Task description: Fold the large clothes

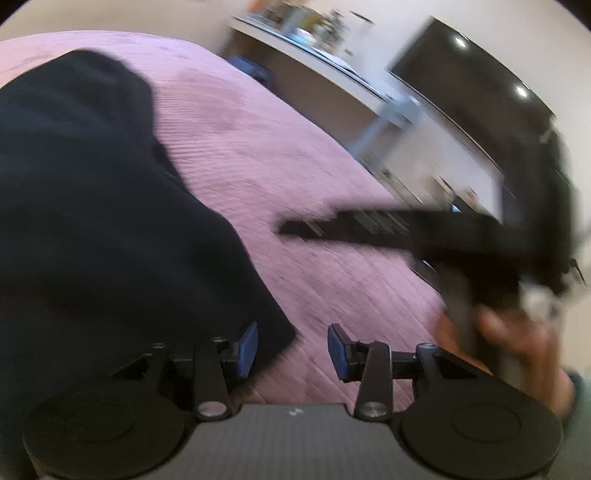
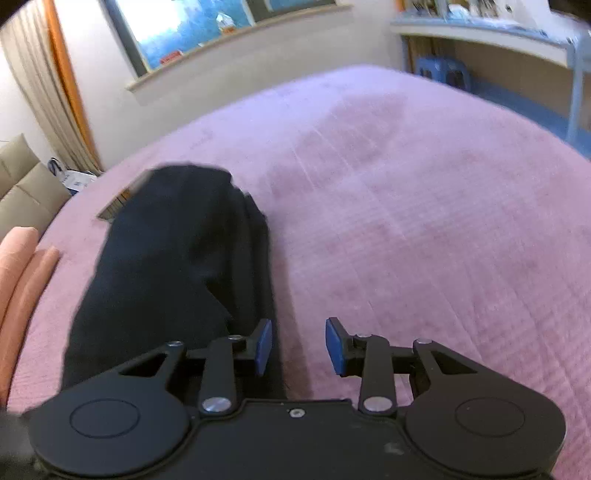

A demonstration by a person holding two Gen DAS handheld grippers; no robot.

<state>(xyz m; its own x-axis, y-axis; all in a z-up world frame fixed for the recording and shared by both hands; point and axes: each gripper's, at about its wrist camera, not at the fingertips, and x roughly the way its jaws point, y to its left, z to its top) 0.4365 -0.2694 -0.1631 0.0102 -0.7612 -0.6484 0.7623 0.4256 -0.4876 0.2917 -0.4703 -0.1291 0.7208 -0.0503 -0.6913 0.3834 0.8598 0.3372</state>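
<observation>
A black garment lies folded on the pink bedspread and fills the left of the left wrist view. My left gripper is open just above the bedspread. Its left pad stands over the garment's near corner, and nothing is pinched between the pads. In the right wrist view the same garment is a long dark bundle to the left. My right gripper is open beside the garment's right edge, over bare bedspread. The right tool's blurred black body crosses the left wrist view, held by a hand.
A white desk with clutter and a dark screen stand past the bed's far side. A blue stool sits under the desk. A window, a curtain, a beige sofa and a peach cushion lie left.
</observation>
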